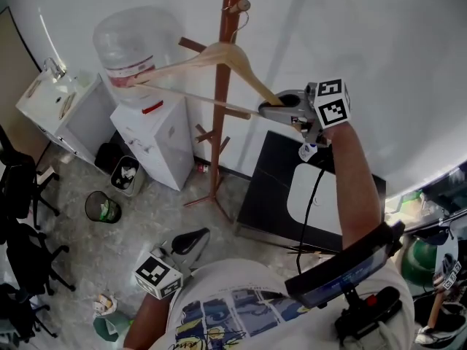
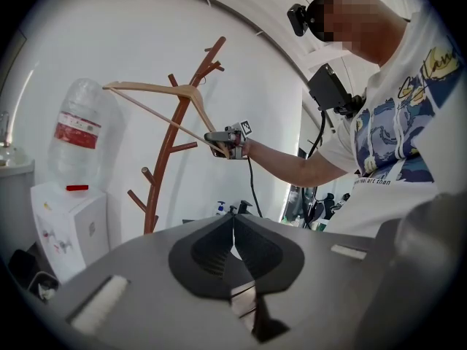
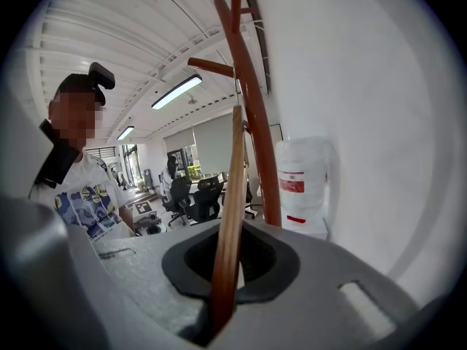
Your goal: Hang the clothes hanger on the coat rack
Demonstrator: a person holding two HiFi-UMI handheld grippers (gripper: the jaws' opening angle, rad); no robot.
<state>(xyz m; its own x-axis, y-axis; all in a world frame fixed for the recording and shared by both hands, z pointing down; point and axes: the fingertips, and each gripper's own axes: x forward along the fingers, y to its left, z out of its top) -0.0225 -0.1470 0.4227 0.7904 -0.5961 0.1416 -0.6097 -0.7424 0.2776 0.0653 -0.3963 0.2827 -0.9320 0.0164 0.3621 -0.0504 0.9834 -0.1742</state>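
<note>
Wooden hanger [image 3: 232, 195] is clamped by one end in the right tool [image 3: 225, 272], raised against the rack [image 1: 228, 86]. Its hook [image 1: 239, 7] is beside a top peg; seating unclear. Next: settle hook over peg, then release. Left tool [image 2: 233, 243] is closed, empty, held low.

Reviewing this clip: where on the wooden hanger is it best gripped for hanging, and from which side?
Grip the wooden hanger at its shoulder end, where sloping arm and bottom bar meet, coming from the side away from the coat rack. The right gripper is shut there; that leaves the hook free near the pole's top.
</note>
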